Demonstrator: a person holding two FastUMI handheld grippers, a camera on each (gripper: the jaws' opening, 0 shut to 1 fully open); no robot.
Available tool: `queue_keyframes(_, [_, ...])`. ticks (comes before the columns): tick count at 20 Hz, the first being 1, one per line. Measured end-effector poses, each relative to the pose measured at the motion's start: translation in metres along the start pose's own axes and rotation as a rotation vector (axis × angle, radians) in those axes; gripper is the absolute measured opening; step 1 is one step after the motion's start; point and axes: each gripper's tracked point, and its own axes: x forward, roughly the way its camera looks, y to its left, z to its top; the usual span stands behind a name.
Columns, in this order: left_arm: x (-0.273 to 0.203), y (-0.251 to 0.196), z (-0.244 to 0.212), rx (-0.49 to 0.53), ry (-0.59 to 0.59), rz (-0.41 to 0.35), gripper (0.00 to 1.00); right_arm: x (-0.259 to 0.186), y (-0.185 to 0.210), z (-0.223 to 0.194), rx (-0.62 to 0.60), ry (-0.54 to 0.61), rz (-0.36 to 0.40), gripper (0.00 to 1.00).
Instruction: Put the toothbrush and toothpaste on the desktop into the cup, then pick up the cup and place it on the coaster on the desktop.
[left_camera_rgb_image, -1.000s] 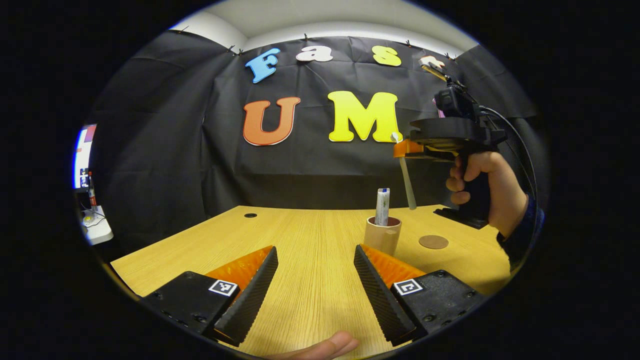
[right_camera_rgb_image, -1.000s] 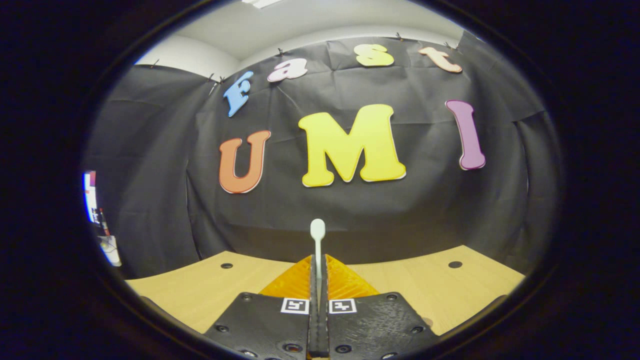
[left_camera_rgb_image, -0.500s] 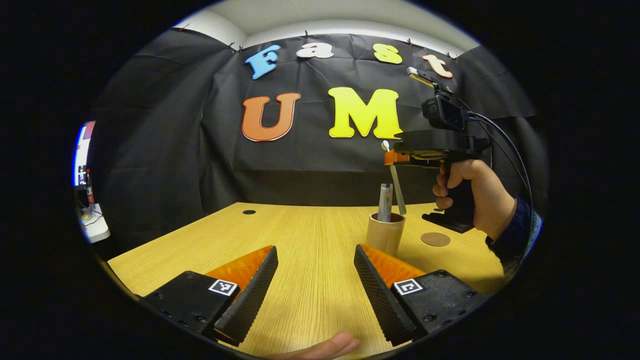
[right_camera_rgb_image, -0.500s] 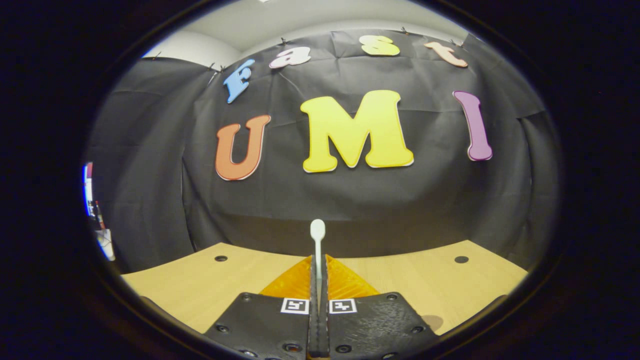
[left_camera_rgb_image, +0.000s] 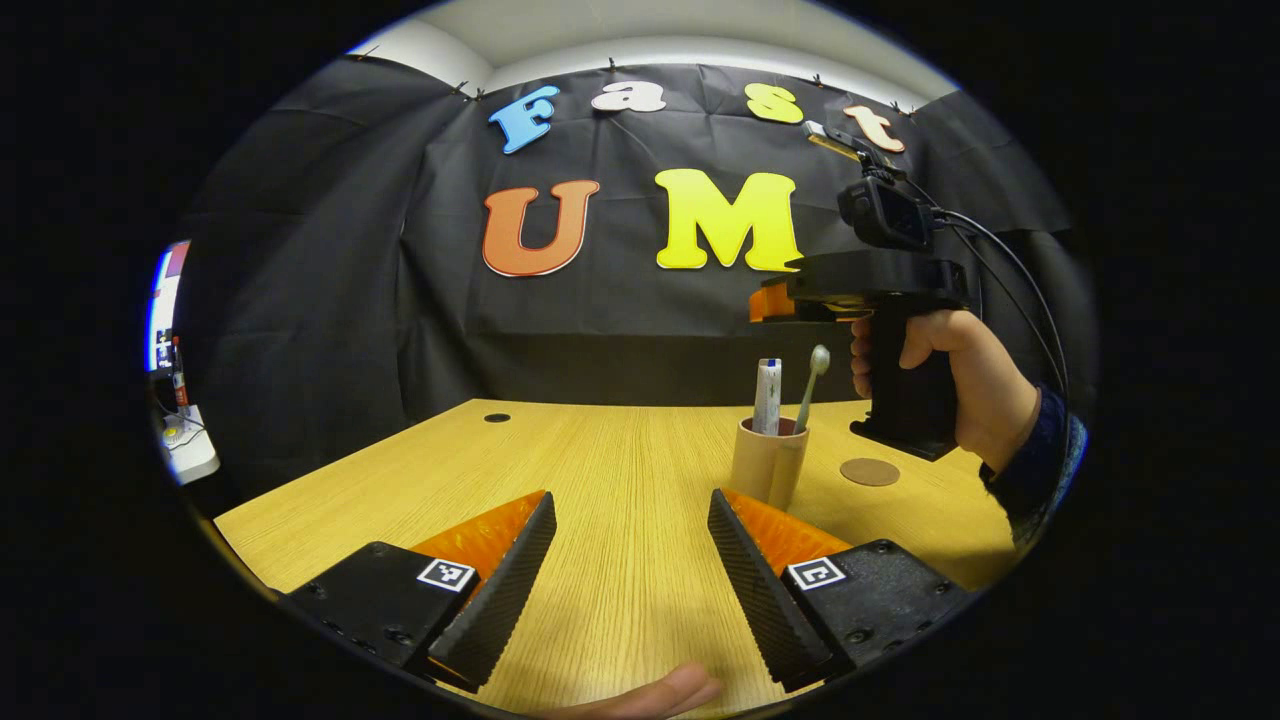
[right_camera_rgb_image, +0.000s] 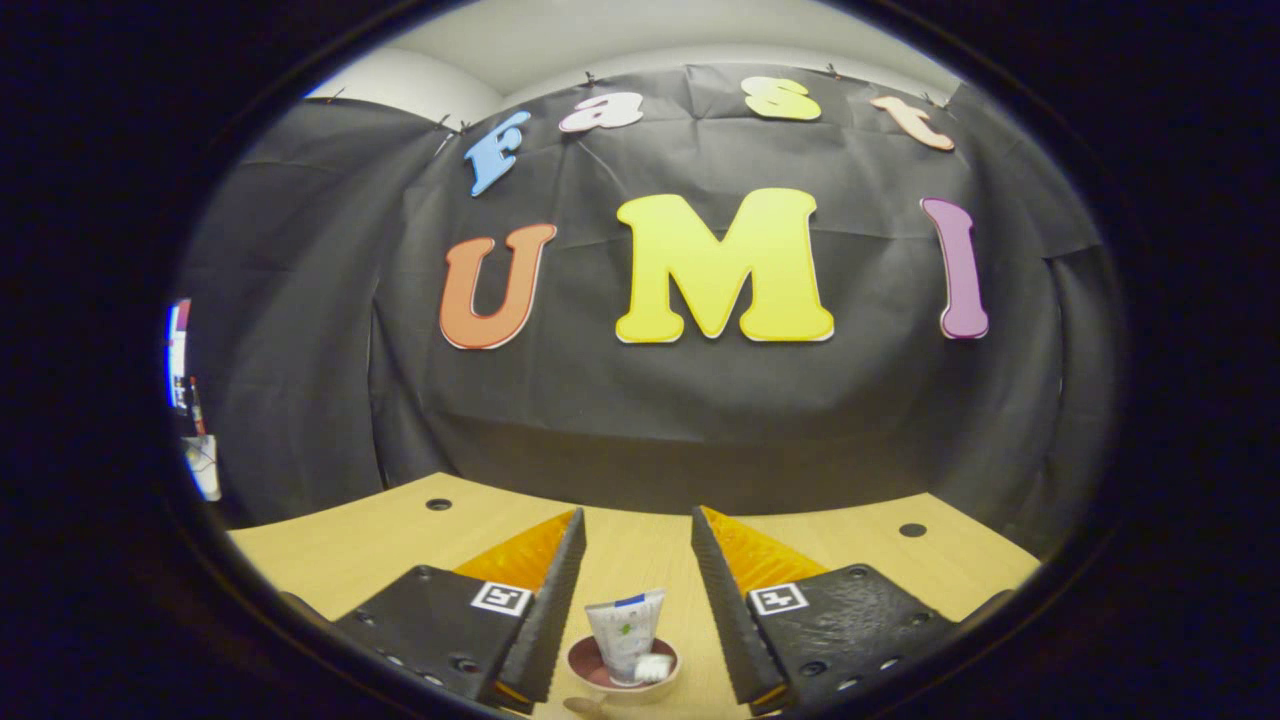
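Cup (left_camera_rgb_image: 768, 462) upright on the wooden counter (left_camera_rgb_image: 620, 470), seen from the left gripper view just beyond the right-hand finger of the left tongs (left_camera_rgb_image: 628, 560). Toothpaste (left_camera_rgb_image: 767, 396) standing in the cup, tube end up, close to vertical. Toothbrush (left_camera_rgb_image: 811, 386) in the cup as well, leaning to the right, head at the top, just beside the toothpaste. Coaster (left_camera_rgb_image: 869, 471) flat on the counter to the right of the cup, near it but not touching, bare on top.

Left tongs low over the near part of the counter, spread wide, nothing between the fingers, only bare wood in the gap. A fingertip (left_camera_rgb_image: 660, 692) at the bottom edge of that view.

Right tongs (left_camera_rgb_image: 762, 302) held up in the air by a hand (left_camera_rgb_image: 960, 385) in a dark sleeve (left_camera_rgb_image: 1035, 465), above the cup and slightly to its right, well clear of the toothbrush head. From the right gripper view, right tongs (right_camera_rgb_image: 638, 590) parted, gripping nothing, looking down past the fingers onto the cup (right_camera_rgb_image: 622, 668) below, with the toothpaste (right_camera_rgb_image: 625, 628) rising between them without contact and the toothbrush (right_camera_rgb_image: 653, 668) head just beside the tube at the rim. Two round holes in the counter (right_camera_rgb_image: 330, 560) farther back.
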Motion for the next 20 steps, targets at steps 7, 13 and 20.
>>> queue_keyframes(7, [0.001, -0.014, 0.012, 0.006, -0.007, -0.029, 0.97, -0.027, -0.010, 0.001, -0.022, 0.017, 0.025, 0.94])
queue_keyframes(13, [0.005, -0.038, 0.024, 0.028, 0.013, -0.052, 0.97, -0.067, -0.029, 0.007, -0.022, 0.006, 0.028, 0.95])
queue_keyframes(20, [0.036, -0.063, 0.036, -0.023, 0.085, -0.062, 0.97, -0.133, -0.071, 0.013, 0.014, -0.023, 0.030, 0.95])
